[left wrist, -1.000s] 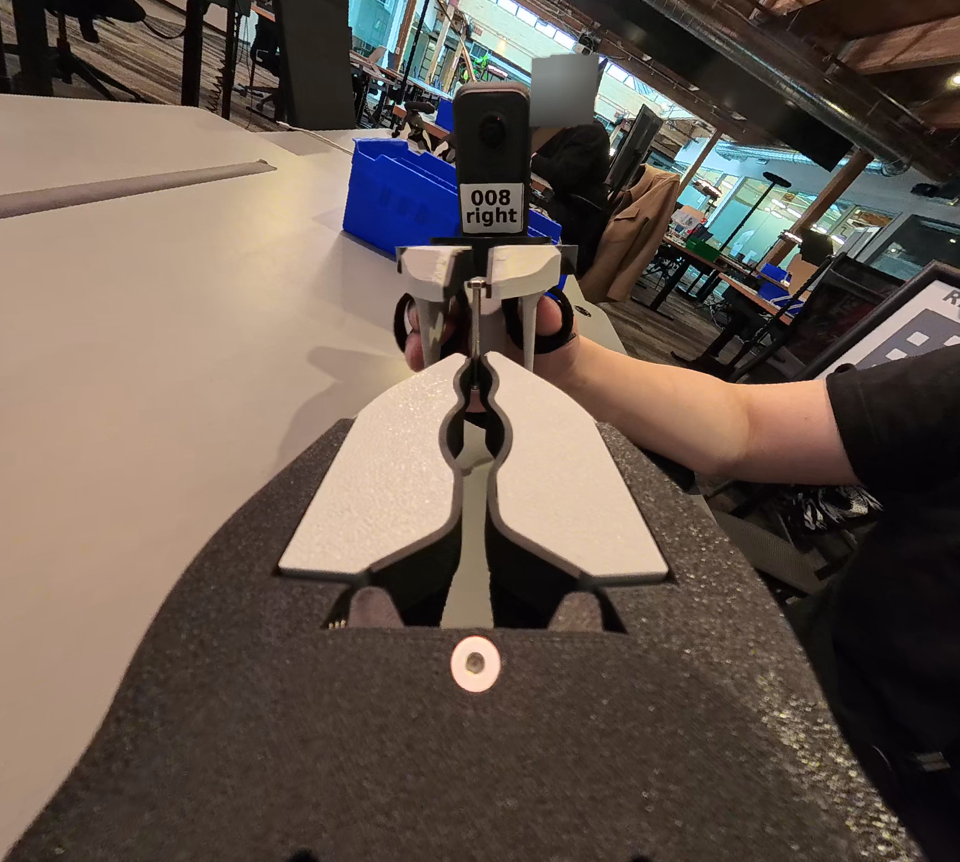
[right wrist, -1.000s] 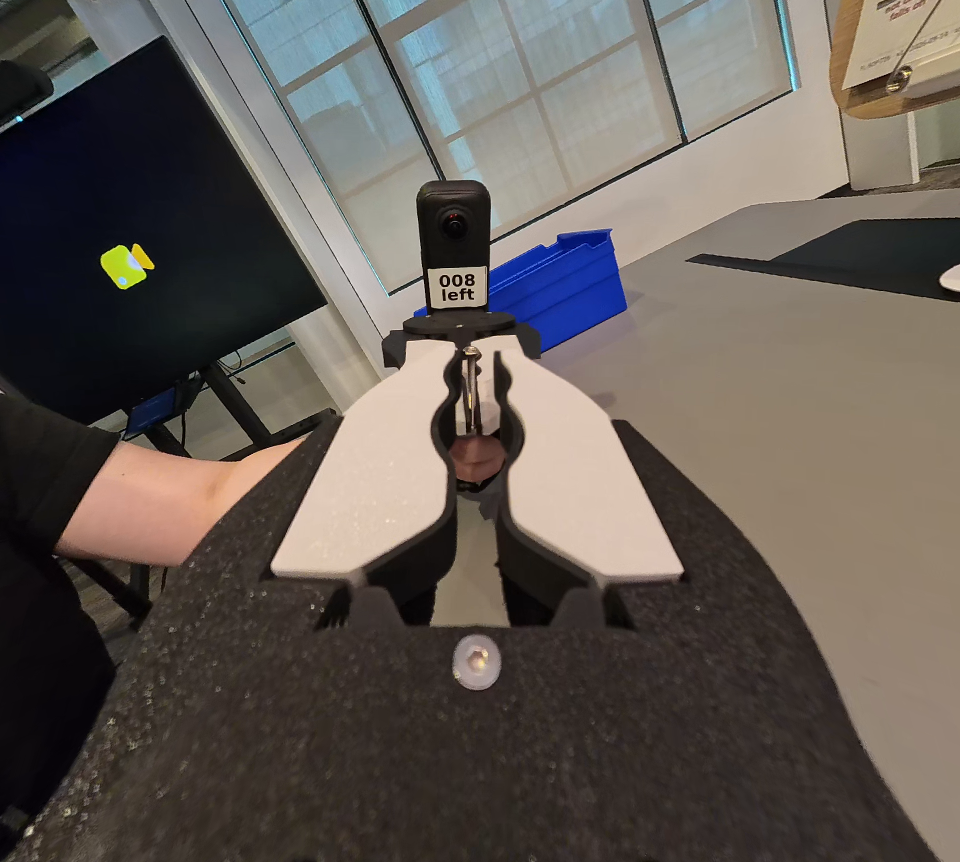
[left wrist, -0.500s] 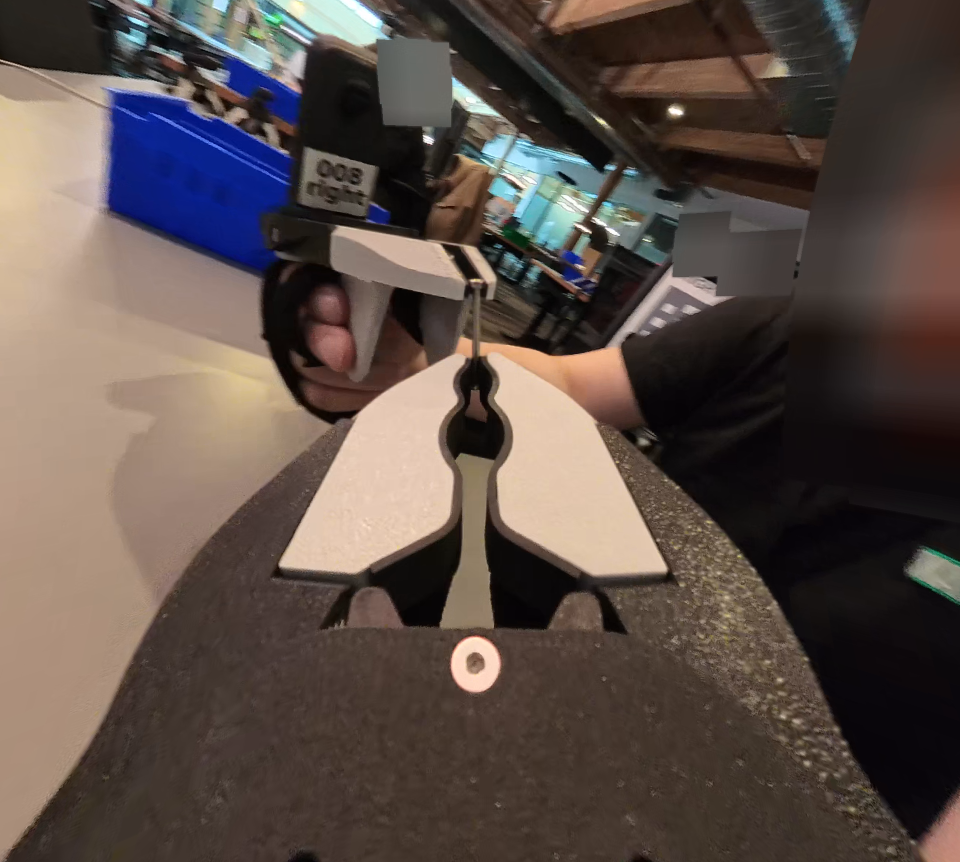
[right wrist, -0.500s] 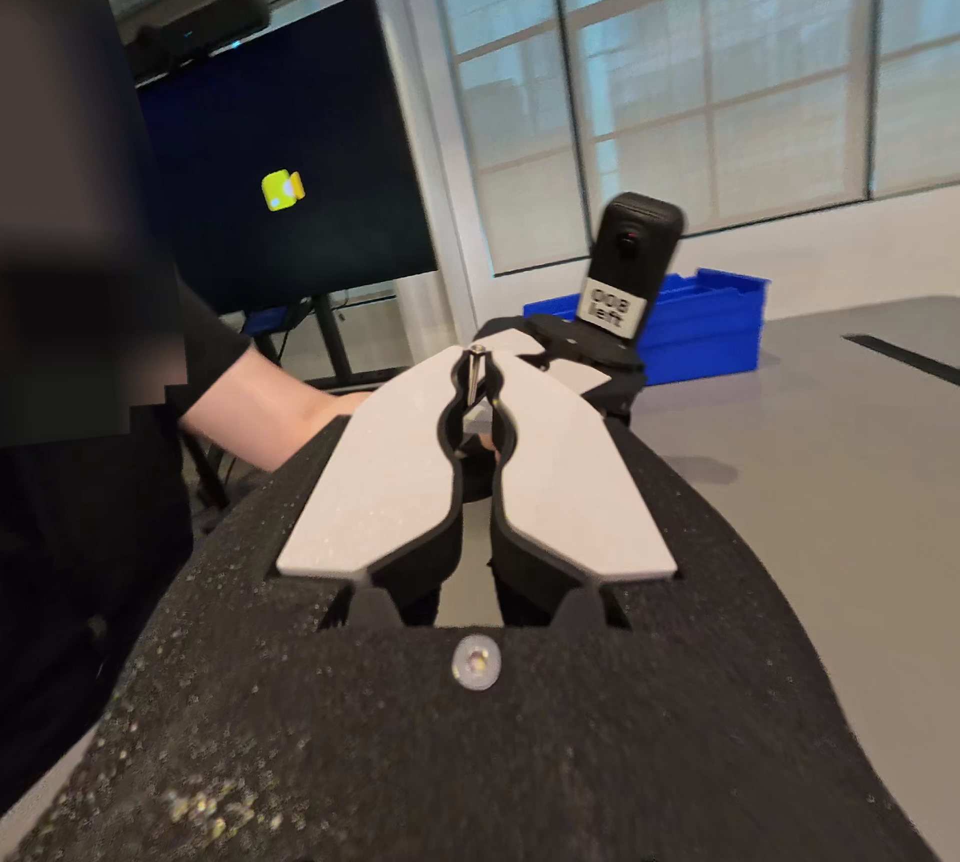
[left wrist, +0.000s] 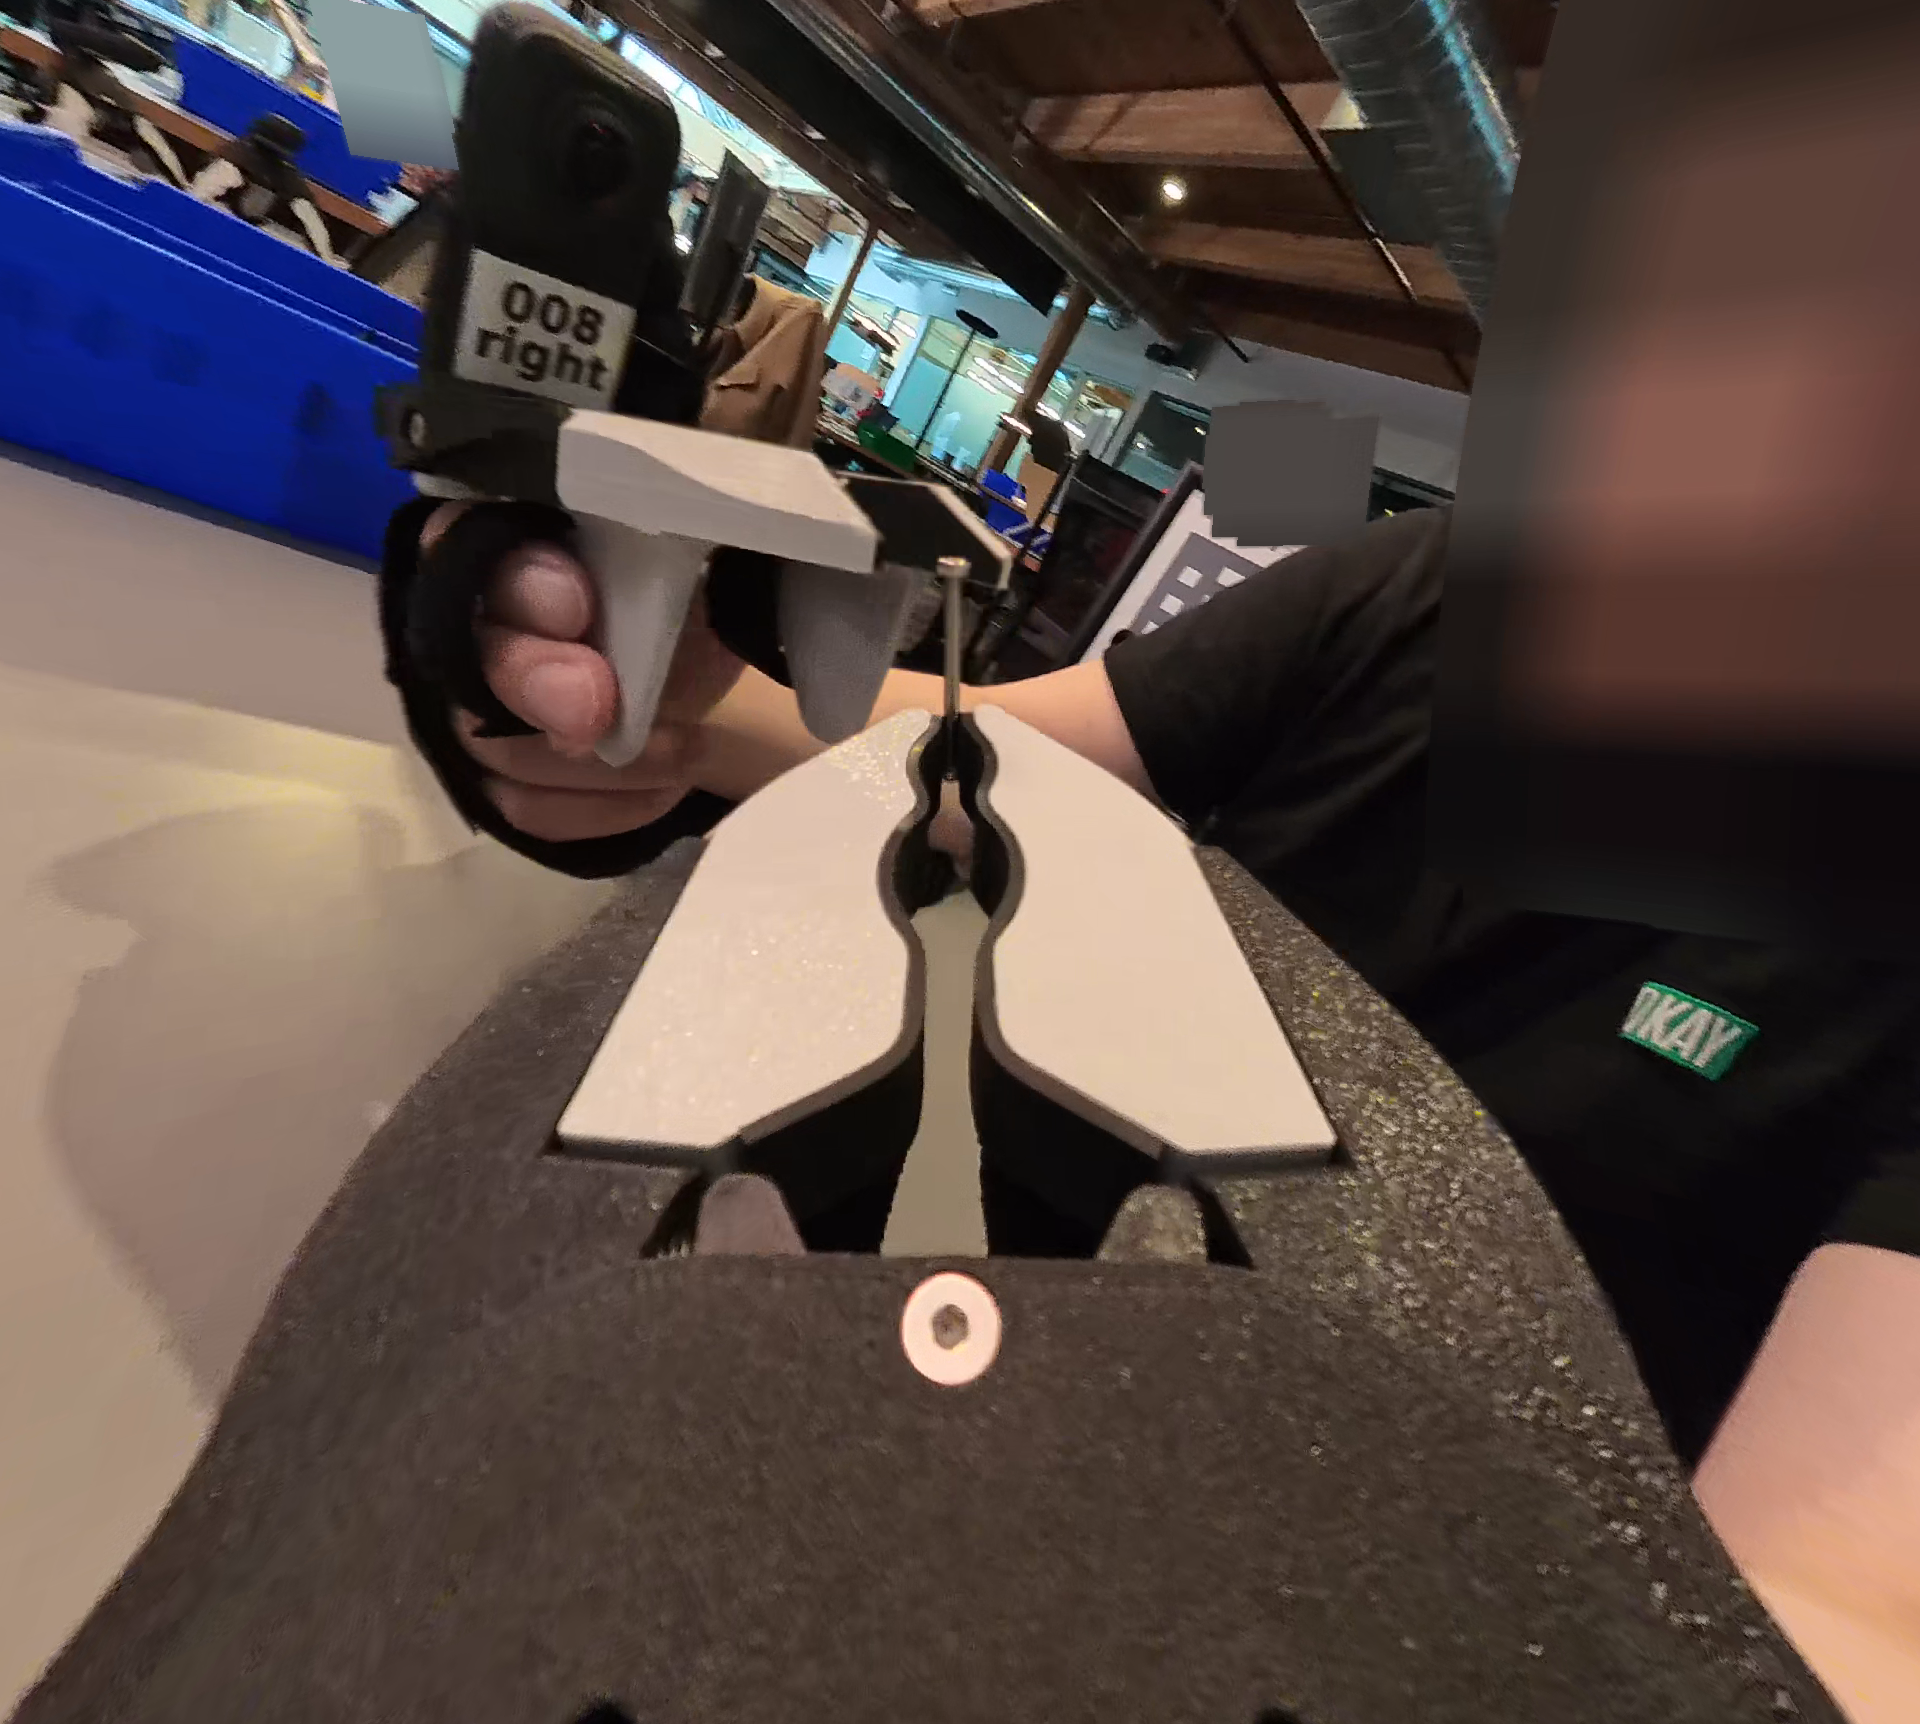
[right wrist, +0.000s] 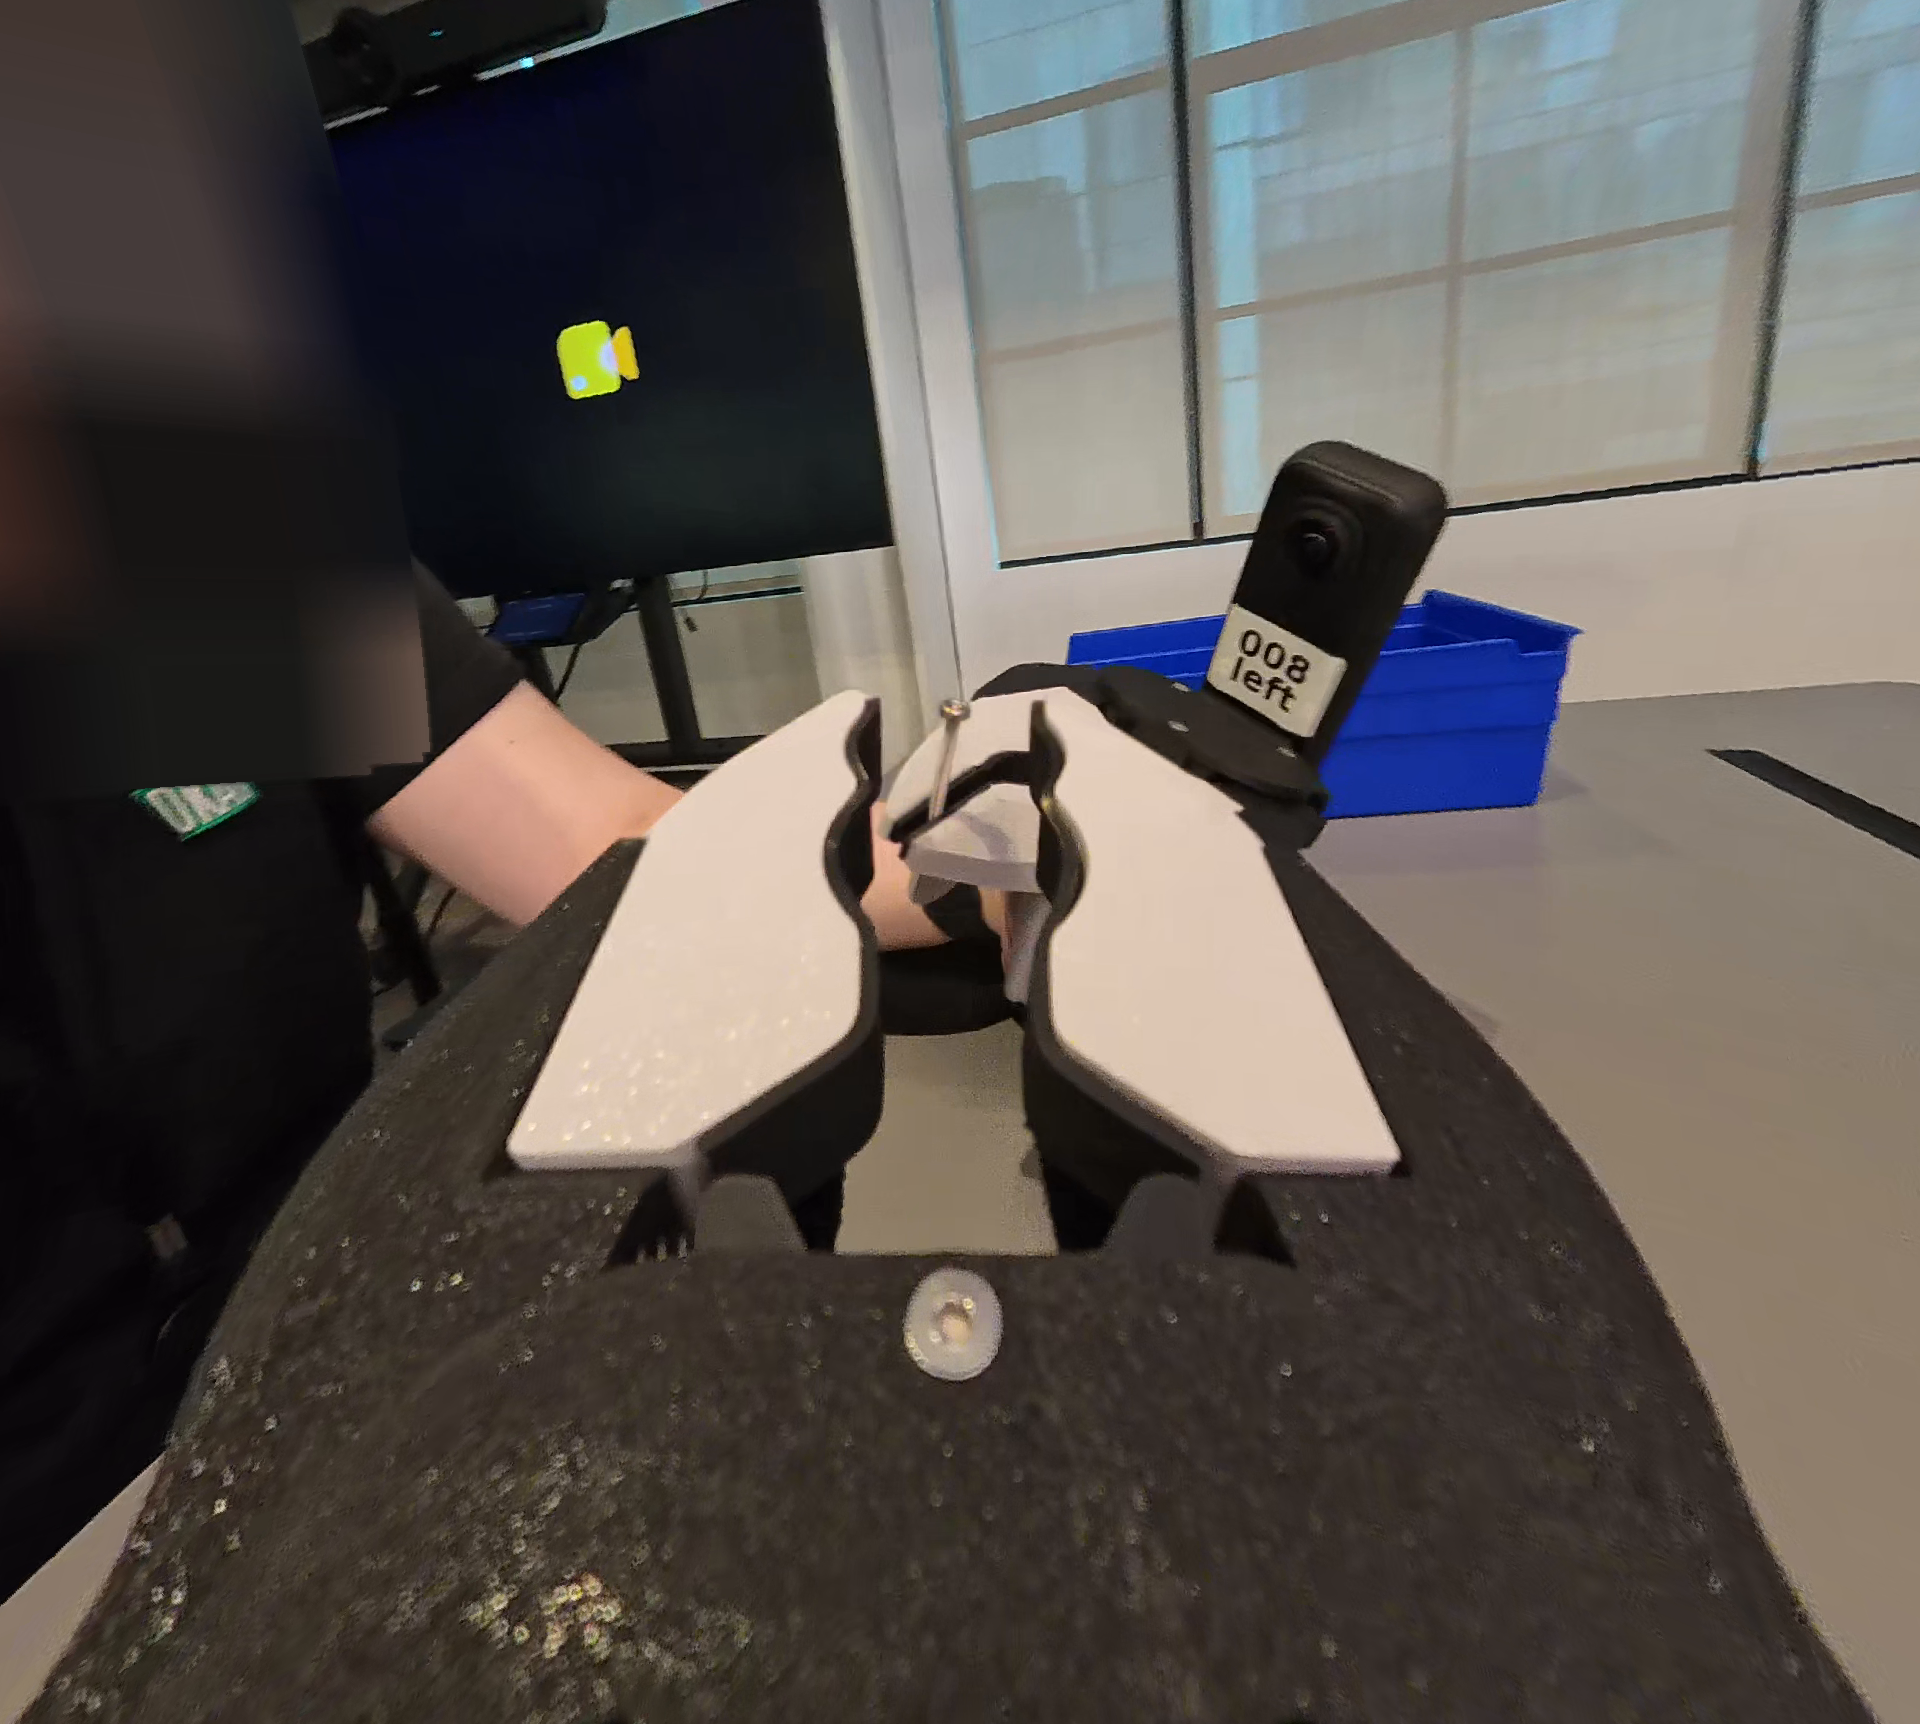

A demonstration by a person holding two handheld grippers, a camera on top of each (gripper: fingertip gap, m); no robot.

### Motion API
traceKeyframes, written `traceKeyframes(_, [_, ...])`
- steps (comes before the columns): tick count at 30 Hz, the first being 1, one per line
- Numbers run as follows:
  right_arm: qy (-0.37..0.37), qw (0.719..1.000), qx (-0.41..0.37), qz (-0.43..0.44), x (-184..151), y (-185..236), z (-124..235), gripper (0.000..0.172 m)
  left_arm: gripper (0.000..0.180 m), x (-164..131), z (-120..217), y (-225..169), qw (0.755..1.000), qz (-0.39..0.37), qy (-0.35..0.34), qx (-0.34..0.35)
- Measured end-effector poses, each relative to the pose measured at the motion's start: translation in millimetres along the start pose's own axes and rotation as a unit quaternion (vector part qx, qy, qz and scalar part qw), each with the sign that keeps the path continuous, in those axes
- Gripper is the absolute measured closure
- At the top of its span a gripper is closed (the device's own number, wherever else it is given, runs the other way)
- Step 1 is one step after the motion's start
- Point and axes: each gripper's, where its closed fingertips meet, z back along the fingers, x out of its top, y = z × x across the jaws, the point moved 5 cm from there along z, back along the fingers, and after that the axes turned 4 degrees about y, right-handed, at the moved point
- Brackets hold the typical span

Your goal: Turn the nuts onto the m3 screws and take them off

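Note:
My left gripper (left wrist: 951,718) is shut on a thin metal nail (left wrist: 950,666), which stands up out of its fingertips with the head on top. In the right wrist view the nail (right wrist: 943,765) sticks out of the left gripper (right wrist: 935,827). My right gripper (right wrist: 956,718) is open, and its two fingers stand on either side of the nail's head with a gap to each pad. The right gripper (left wrist: 940,552) also shows in the left wrist view, held in a hand just above the nail's head.
Both grippers are held over a grey table (right wrist: 1662,947), whose pale surface also shows in the left wrist view (left wrist: 208,843). A blue bin (right wrist: 1455,718) stands at the back, also in the left wrist view (left wrist: 156,344). A dark screen (right wrist: 623,272) stands on a stand. The person in black is close by. Only a small space, under 4 cm, lies between the two pairs of fingers.
My right gripper's fingers were closed around the nail's head end and have now opened off it. The left gripper has kept its hold on the nail. Both grippers swung towards the person.

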Motion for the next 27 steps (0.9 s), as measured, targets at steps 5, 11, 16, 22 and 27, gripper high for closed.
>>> traceKeyframes(5, [0.003, 0.993, -0.12, -0.002, 0.9, -22.4, 4.2, 0.141, 0.179, 6.1, 11.2, 20.9, 0.994, -0.008, -0.027, 0.105])
traceKeyframes(11, [0.017, 0.973, -0.229, -0.013, -0.6, -41.0, 13.7, 0.147, 0.179, 10.9, 21.1, 41.3, 0.967, -0.056, -0.032, 0.246])
traceKeyframes(16, [0.028, 0.964, -0.266, -0.014, -5.3, -48.6, 18.7, 0.148, 0.179, 15.1, 22.4, 44.7, 0.941, -0.112, -0.024, 0.318])
traceKeyframes(22, [0.039, 0.954, -0.298, 0.014, -5.6, -49.7, 17.8, 0.148, 0.179, 15.6, 28.3, 48.3, 0.923, -0.136, -0.019, 0.359])
traceKeyframes(27, [0.032, 0.952, -0.305, 0.002, -8.4, -50.6, 11.8, 0.148, 0.178, 13.5, 24.1, 49.4, 0.922, -0.143, -0.01, 0.36])
